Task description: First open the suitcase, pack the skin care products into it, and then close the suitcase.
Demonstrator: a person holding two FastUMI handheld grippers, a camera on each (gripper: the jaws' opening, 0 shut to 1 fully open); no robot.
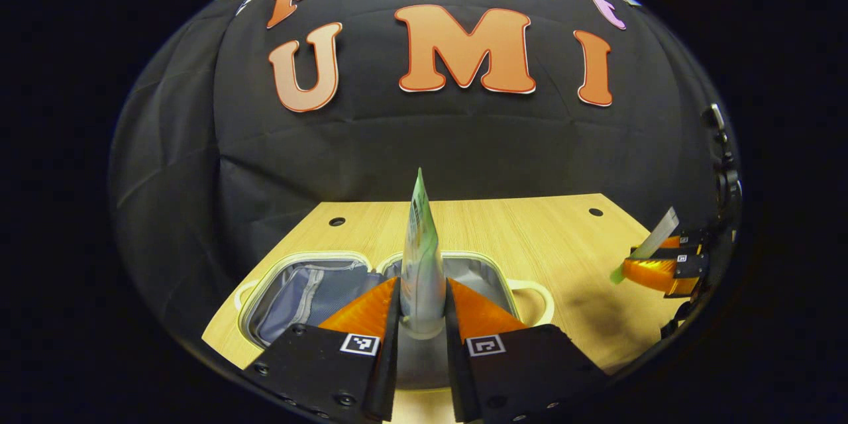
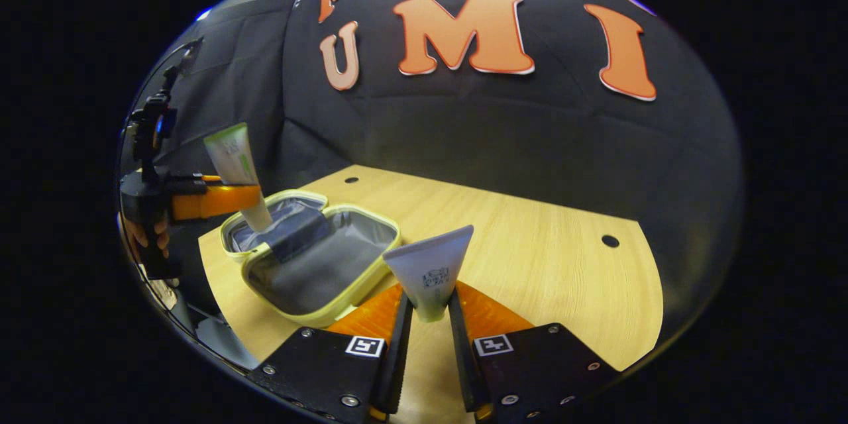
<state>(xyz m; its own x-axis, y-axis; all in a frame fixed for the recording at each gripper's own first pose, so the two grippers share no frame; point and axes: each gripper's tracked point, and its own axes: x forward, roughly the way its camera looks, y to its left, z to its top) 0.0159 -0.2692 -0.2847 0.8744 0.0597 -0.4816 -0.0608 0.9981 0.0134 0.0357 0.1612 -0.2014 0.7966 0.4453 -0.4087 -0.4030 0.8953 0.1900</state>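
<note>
Left gripper view: low, close over open suitcase (image 1: 311, 291), facing booth wall; right gripper view: beside it, farther; both share suitcase, counter (image 1: 517, 225)

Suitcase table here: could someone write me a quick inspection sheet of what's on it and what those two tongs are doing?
Surface: pale wooden table with small round holes.
Job's things: suitcase lies open on the table, grey lining showing; one green-and-white tube and one pale tube, both held up off the table.
Clutter: nothing seen.
Grippers: left tongs shut on the green-and-white tube above the open suitcase; right tongs shut on the pale tube, beside the suitcase.
Cables: nothing seen.
Surroundings: black cloth wall; a hand holds the left tongs.
</note>
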